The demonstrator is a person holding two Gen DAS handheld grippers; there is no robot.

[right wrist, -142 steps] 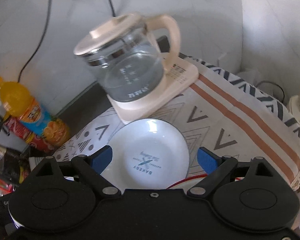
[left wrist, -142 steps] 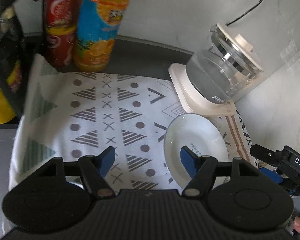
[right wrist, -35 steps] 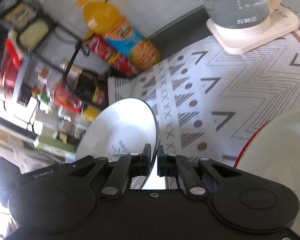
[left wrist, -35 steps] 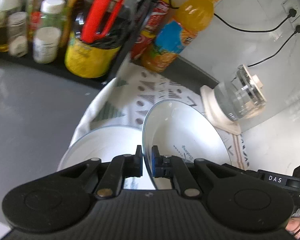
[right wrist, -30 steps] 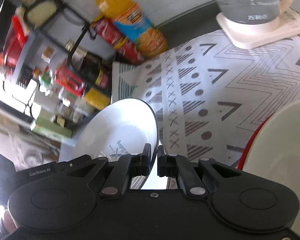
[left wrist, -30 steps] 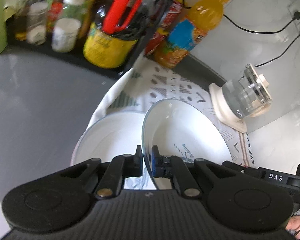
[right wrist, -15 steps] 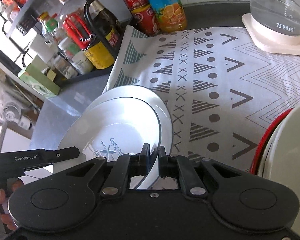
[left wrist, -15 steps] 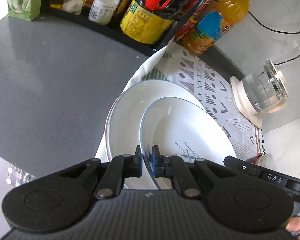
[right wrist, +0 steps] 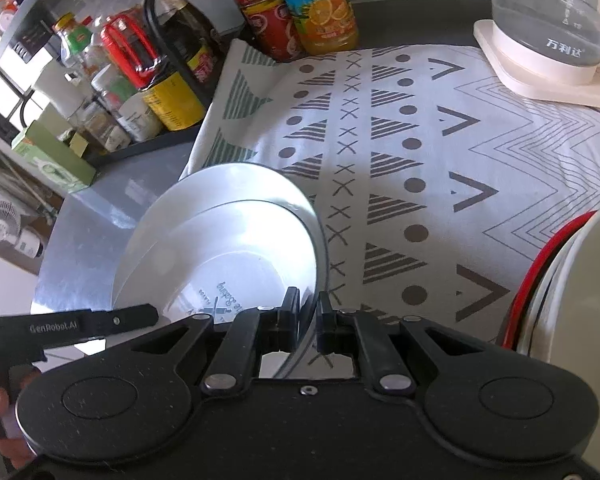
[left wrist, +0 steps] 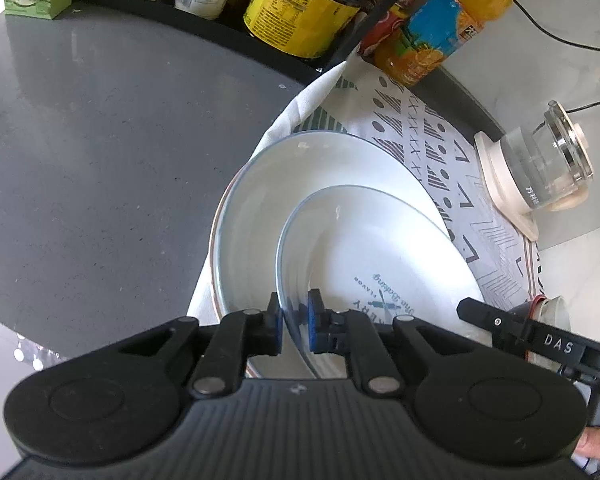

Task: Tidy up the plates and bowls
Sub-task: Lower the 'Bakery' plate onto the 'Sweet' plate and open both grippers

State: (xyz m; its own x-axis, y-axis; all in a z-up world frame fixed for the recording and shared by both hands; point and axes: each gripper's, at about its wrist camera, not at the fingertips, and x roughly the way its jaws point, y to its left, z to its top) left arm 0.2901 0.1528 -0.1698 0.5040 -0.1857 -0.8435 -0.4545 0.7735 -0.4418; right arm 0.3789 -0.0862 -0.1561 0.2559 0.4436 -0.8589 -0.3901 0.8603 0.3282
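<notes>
Now lowered over the large plate (left wrist: 260, 200) at frame centre, small plate (left wrist: 380, 248) being pinched at opposite rims by left gripper (left wrist: 294, 322) and right gripper (right wrist: 308, 320), apparently nearly nested, awaiting release.

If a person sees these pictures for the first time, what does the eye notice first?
First, the small white plate with blue lettering, pinched at opposite rim edges by the left gripper and the right gripper, over a larger white plate at the patterned cloth's edge. Behind stands a bright orange juice bottle.
</notes>
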